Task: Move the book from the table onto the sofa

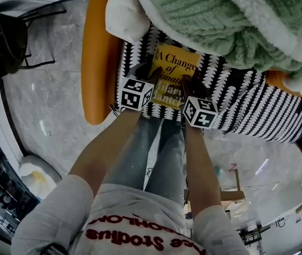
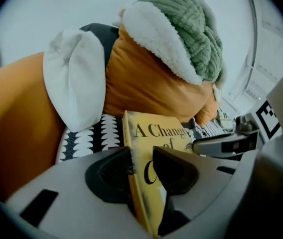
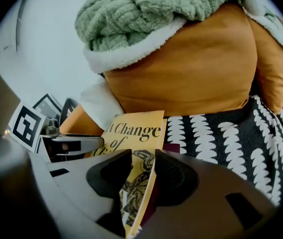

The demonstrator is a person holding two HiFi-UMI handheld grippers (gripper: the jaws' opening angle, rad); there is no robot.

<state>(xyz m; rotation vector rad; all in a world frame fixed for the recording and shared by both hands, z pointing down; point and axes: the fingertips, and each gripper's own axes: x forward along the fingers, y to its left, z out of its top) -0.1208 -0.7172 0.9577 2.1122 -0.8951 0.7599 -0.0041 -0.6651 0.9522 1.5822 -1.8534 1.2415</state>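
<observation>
**Inspector:** Item one. Where is the book?

**Operator:** I see the book [image 1: 175, 70], yellow cover up, over the seat of the orange sofa [image 1: 95, 62]. It is above the black-and-white patterned throw [image 1: 257, 105] that covers the seat. Its far edge points at the back cushions, below the green blanket [image 1: 220, 20] and near the white cushion [image 1: 124, 12]. No table shows under it in any view.

**Inspector:** Grippers?

**Operator:** Both are on the book. My left gripper [image 2: 142, 159] has its jaws at a middling width, clamped across the book's near left corner, one pad on the cover and one behind it. My right gripper [image 3: 144, 166] does the same at the near right corner, and the cover bows a little between its pads. Neither is empty.

**Inspector:** Is the book resting on the seat?

**Operator:** I cannot tell for certain. In the head view it looks to be down on the throw or just above it, and the jaws carry the near edge.

**Inspector:** Progress?

**Operator:** In my judgement the carry is done and the book is at its place. What is left is to settle it flat, open both jaws and draw them clear without dragging the throw
</observation>
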